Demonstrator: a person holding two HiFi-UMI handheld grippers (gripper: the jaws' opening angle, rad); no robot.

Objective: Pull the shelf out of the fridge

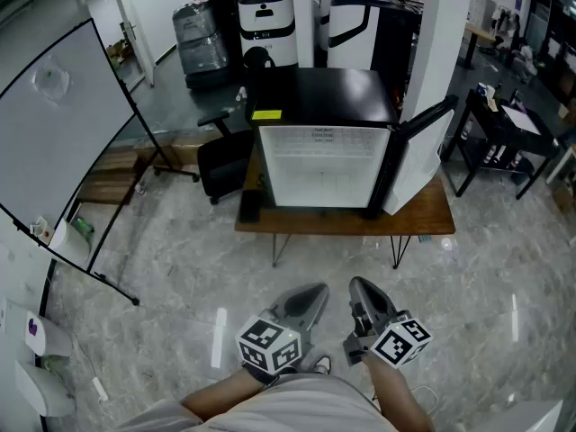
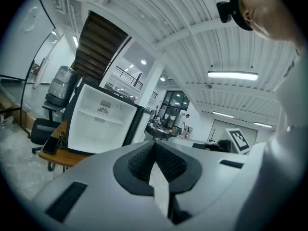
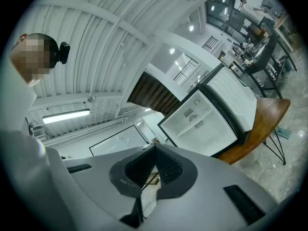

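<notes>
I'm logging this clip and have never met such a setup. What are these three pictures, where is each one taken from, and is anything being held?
There is no robot arm here. A person holds a two-jaw gripper in each hand. The head view comes from a camera on the person's head, looking steeply down. In it the left gripper and the right gripper sit low, close to the body. Each carries a cube with square markers. The other two pictures come from a camera riding on each gripper, looking along its own jaws. Both pairs of jaws are together, with nothing between them. Ahead, a black mini fridge stands on a wooden table. Its door is swung open to the right, and a white shelf crosses the inside. Neither gripper is near the fridge.
</notes>
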